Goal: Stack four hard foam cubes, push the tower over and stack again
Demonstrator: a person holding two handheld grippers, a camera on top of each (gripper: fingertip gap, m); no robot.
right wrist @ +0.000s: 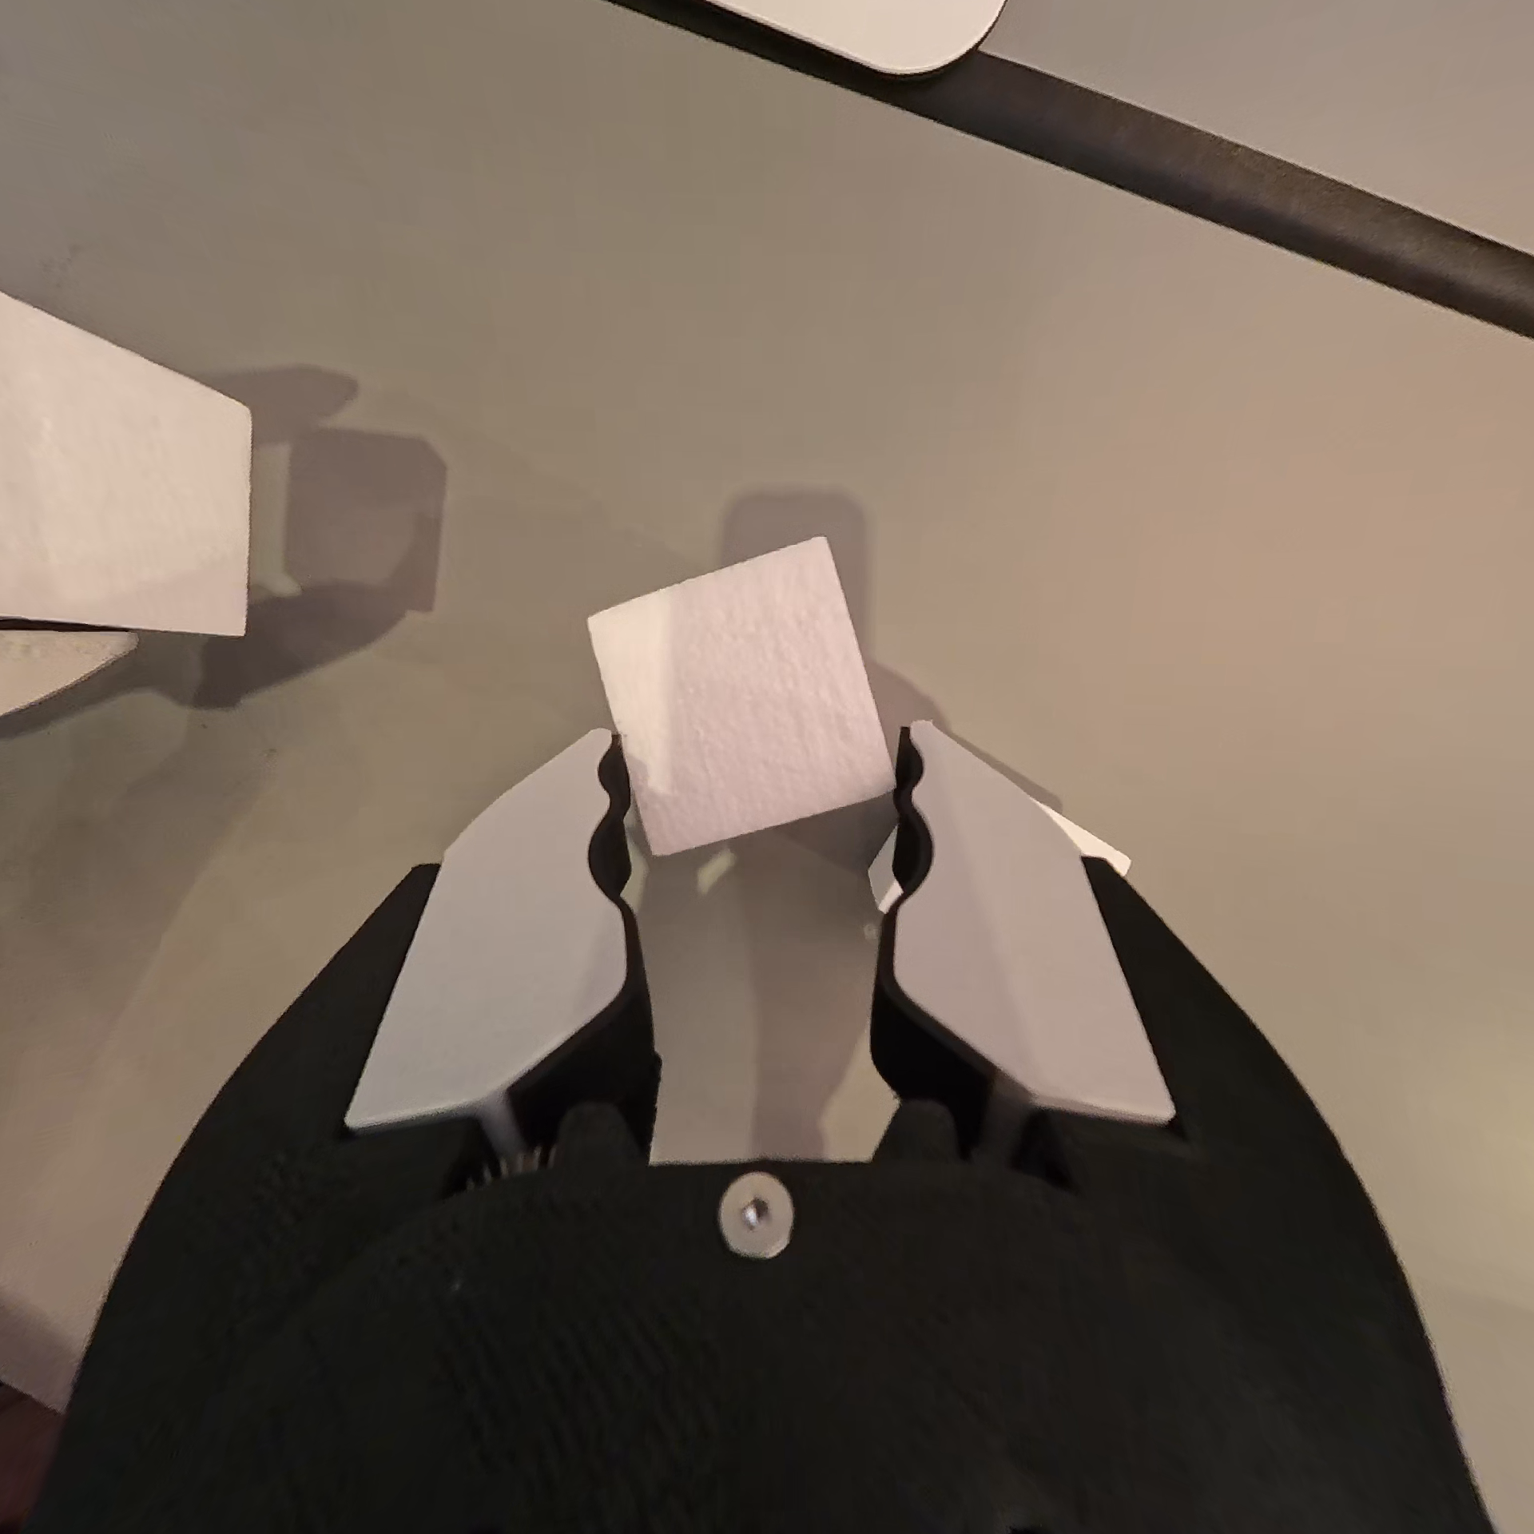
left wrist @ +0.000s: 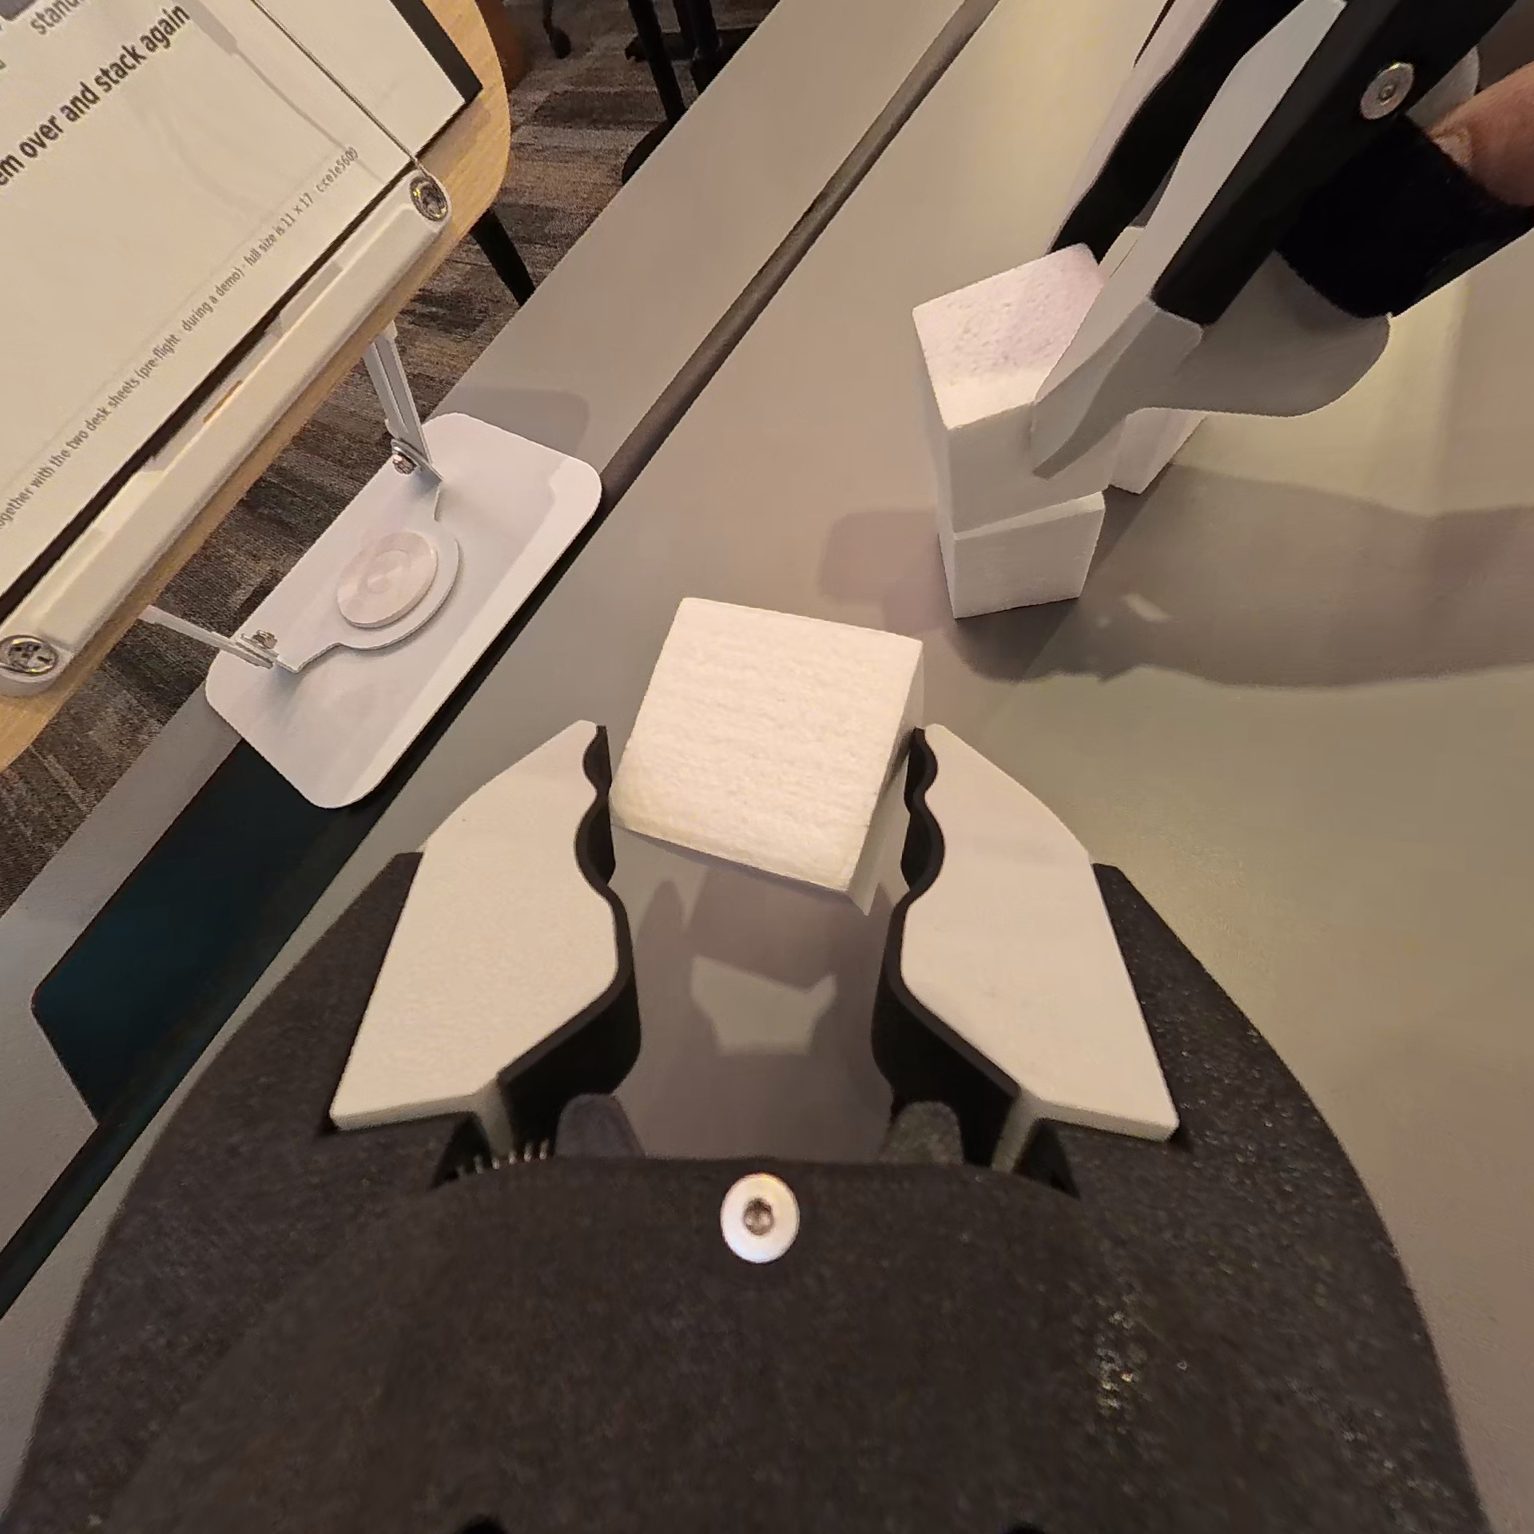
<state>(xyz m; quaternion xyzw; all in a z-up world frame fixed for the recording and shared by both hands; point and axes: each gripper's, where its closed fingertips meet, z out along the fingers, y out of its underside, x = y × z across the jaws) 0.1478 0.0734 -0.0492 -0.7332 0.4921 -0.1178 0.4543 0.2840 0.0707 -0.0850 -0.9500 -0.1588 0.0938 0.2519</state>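
Observation:
My left gripper (left wrist: 759, 739) is shut on a white foam cube (left wrist: 764, 747) and holds it just above the grey table (left wrist: 1245, 830). That cube also shows at the left edge of the right wrist view (right wrist: 124, 498). My right gripper (right wrist: 755, 739) is closed around a second cube (right wrist: 739, 705), which sits twisted on top of a third cube (left wrist: 1029, 556). The left wrist view shows that gripper (left wrist: 1079, 349) reaching down over this two-cube stack at the upper right. A fourth cube (left wrist: 1154, 448) lies on the table just behind the stack, mostly hidden.
A stand with a white flat base (left wrist: 398, 631) holds a printed sheet (left wrist: 166, 249) at the table's left side. A dark seam (right wrist: 1245, 183) runs across the table beyond the stack. A wooden table edge (left wrist: 490, 124) and carpet lie further left. The dark seam (right wrist: 1245, 183) lies some 20 cm from my right tips, 30 cm from my left tips. My left wrist view (left wrist: 707, 349) looks at it from another angle.

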